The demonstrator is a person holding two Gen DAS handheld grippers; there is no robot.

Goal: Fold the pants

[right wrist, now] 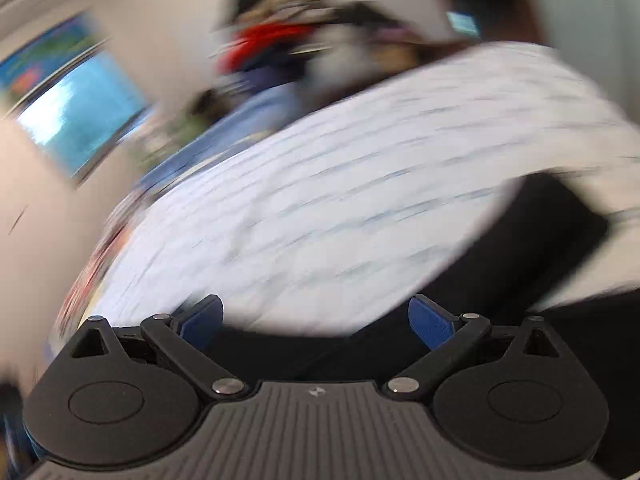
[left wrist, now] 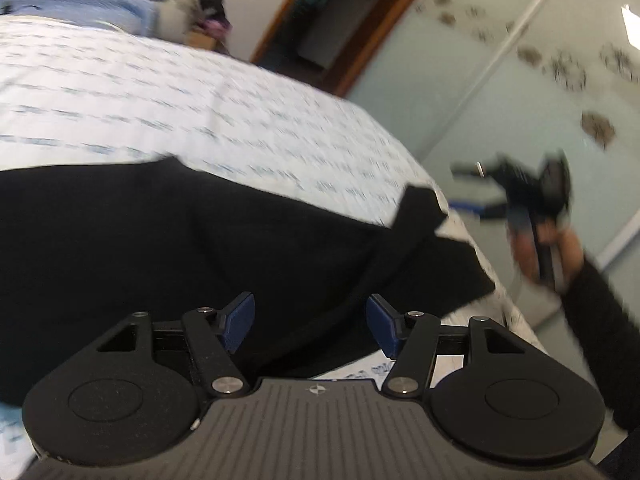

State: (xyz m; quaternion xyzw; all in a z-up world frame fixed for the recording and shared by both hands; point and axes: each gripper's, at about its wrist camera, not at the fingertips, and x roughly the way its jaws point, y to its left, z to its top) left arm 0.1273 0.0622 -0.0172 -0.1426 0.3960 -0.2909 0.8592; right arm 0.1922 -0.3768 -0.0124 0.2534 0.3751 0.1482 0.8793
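Overhanging bed edge (left wrist: 460, 208): black pants (left wrist: 160, 240)

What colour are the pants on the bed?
Plain black pants, lying on the white, blue-patterned bedsheet; clearest in the left wrist view.

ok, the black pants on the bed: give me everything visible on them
The black pants look like soft, matte, plain knit fabric. They lie spread across the near edge of the bed's white patterned sheet, loosely creased, with one narrow strip sticking up toward the corner. Only the sheet touches them; the left hand-held gripper is above them, open, gripping nothing. Waistband and hems can't be made out.
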